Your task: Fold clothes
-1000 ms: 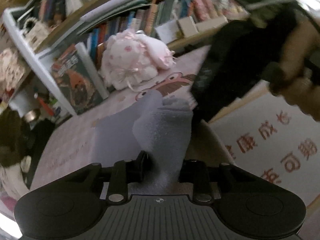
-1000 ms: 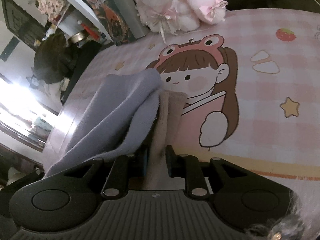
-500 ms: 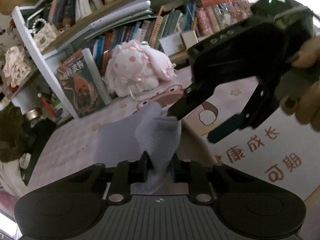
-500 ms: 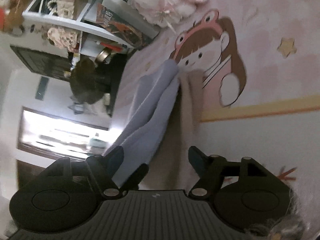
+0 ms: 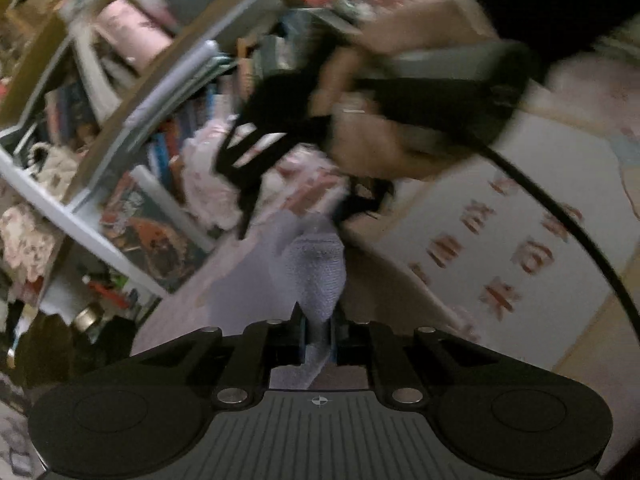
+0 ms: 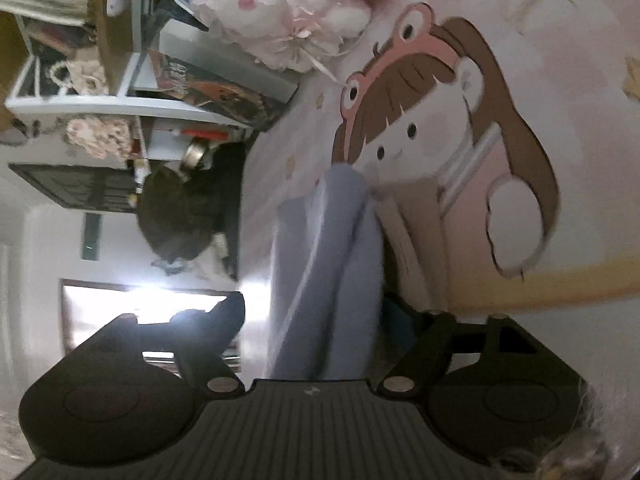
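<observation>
A lilac-grey fleece garment [image 5: 316, 268] is pinched in my left gripper [image 5: 318, 338], which is shut on its bunched edge and holds it above the pink cartoon mat [image 5: 500, 208]. In the right wrist view the same garment [image 6: 328, 264] hangs in folds between the spread fingers of my right gripper [image 6: 316, 320], which is open and not clamping it. A beige layer [image 6: 408, 240] lies beside the lilac fold. The right gripper and the hand holding it [image 5: 380, 128] cross the top of the left wrist view, blurred.
A pink plush rabbit [image 6: 288, 8] sits at the mat's far edge against a bookshelf [image 5: 132, 92] packed with books. A white side shelf [image 6: 80, 104] and dark clutter [image 6: 180, 208] stand left of the mat. The mat shows a cartoon girl [image 6: 440, 132].
My right gripper has let go of the garment, opened wide and rolled sideways. It has risen across the left wrist view. My left gripper keeps its hold.
</observation>
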### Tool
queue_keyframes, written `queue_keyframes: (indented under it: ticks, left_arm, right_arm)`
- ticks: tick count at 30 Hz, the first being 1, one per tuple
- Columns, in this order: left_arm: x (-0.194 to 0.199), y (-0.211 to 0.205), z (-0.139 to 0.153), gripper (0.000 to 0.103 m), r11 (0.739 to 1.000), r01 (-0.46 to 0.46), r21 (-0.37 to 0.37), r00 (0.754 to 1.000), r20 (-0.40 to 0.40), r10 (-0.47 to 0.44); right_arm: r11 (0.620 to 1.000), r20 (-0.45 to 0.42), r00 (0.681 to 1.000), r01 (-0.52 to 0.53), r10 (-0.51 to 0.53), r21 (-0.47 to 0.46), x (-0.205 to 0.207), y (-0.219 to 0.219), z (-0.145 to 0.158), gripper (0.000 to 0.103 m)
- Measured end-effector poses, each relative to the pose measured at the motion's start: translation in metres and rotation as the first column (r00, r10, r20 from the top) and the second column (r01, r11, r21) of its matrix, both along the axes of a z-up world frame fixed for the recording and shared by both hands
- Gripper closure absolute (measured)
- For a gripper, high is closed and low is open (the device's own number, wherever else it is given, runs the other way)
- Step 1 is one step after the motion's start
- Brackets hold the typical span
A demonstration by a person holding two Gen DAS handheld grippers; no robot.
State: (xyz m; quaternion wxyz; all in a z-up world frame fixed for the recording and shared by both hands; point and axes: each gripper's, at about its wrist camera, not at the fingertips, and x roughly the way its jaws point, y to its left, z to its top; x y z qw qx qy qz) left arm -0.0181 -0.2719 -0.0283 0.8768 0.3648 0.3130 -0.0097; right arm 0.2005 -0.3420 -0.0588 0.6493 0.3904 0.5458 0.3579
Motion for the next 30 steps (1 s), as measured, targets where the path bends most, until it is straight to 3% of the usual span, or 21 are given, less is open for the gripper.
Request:
queue_keyframes:
  ticks: [2, 4, 6, 7, 10, 14, 16, 18, 20, 22, 25, 27, 28, 29, 30]
  left_arm:
    - [0.001, 0.002, -0.002, 0.092, 0.999, -0.016, -0.032, 1.0, -0.013, 0.016]
    - [0.001, 0.004, 0.002, 0.086, 0.997, -0.031, -0.067, 0.999, -0.023, 0.029]
    - [-0.005, 0.005, 0.007, 0.085, 0.995, -0.021, -0.096, 1.0, -0.023, 0.019]
    - [-0.009, 0.006, 0.01, 0.085, 0.994, -0.016, -0.109, 1.0, -0.021, 0.014]
    - [-0.016, 0.01, 0.014, 0.082, 0.984, -0.037, -0.171, 0.999, -0.044, 0.03]
    - [-0.025, 0.022, 0.024, 0.08, 0.965, -0.068, -0.254, 0.996, -0.078, 0.049]
    - [-0.034, 0.03, 0.032, 0.08, 0.955, -0.087, -0.284, 0.994, -0.087, 0.065]
    - [-0.043, 0.041, 0.04, 0.08, 0.937, -0.118, -0.329, 0.992, -0.09, 0.093]
    - [-0.05, 0.057, 0.052, 0.08, 0.902, -0.151, -0.404, 0.988, -0.078, 0.13]
    - [-0.05, 0.074, 0.061, 0.08, 0.859, -0.19, -0.476, 0.981, -0.058, 0.184]
    - [-0.034, 0.102, 0.064, 0.081, 0.766, -0.288, -0.574, 0.946, -0.049, 0.319]
    - [-0.021, 0.116, 0.059, 0.081, 0.694, -0.325, -0.643, 0.926, -0.066, 0.373]
    - [-0.015, 0.123, 0.056, 0.081, 0.654, -0.341, -0.676, 0.915, -0.078, 0.396]
    - [-0.01, 0.128, 0.052, 0.082, 0.62, -0.358, -0.698, 0.907, -0.101, 0.409]
    - [-0.005, 0.131, 0.044, 0.083, 0.599, -0.38, -0.705, 0.902, -0.138, 0.409]
  right_arm:
    - [0.998, 0.079, 0.996, -0.025, 0.03, -0.062, 0.002, 0.01, 0.008, 0.085]
    - [0.992, 0.201, 0.975, -0.076, 0.095, -0.1, -0.005, 0.014, 0.023, 0.087]
    - [0.988, 0.355, 0.922, -0.136, 0.155, -0.078, -0.021, 0.011, 0.043, 0.087]
    - [0.986, 0.374, 0.913, -0.139, 0.164, -0.094, -0.024, 0.009, 0.044, 0.087]
    - [0.978, 0.342, 0.926, -0.104, 0.161, -0.178, -0.027, 0.001, 0.031, 0.087]
    - [0.96, 0.298, 0.939, -0.09, 0.17, -0.264, -0.023, -0.006, 0.008, 0.076]
    - [0.963, 0.342, 0.928, -0.056, 0.147, -0.262, -0.029, -0.016, 0.019, 0.066]
    - [0.959, 0.412, 0.898, -0.037, 0.155, -0.282, -0.039, -0.025, 0.035, 0.063]
    - [0.956, 0.476, 0.862, -0.032, 0.175, -0.293, -0.052, -0.031, 0.055, 0.062]
    - [0.958, 0.484, 0.845, -0.102, 0.226, -0.269, -0.063, -0.03, 0.067, 0.058]
    - [0.931, 0.409, 0.847, -0.244, 0.341, -0.272, -0.079, -0.014, 0.065, 0.055]
    - [0.905, 0.348, 0.853, -0.285, 0.39, -0.316, -0.087, 0.001, 0.056, 0.055]
    - [0.89, 0.321, 0.857, -0.286, 0.403, -0.355, -0.089, 0.008, 0.049, 0.06]
    - [0.878, 0.307, 0.859, -0.28, 0.41, -0.388, -0.092, 0.012, 0.044, 0.082]
    - [0.884, 0.328, 0.852, -0.279, 0.408, -0.374, -0.096, 0.01, 0.046, 0.091]
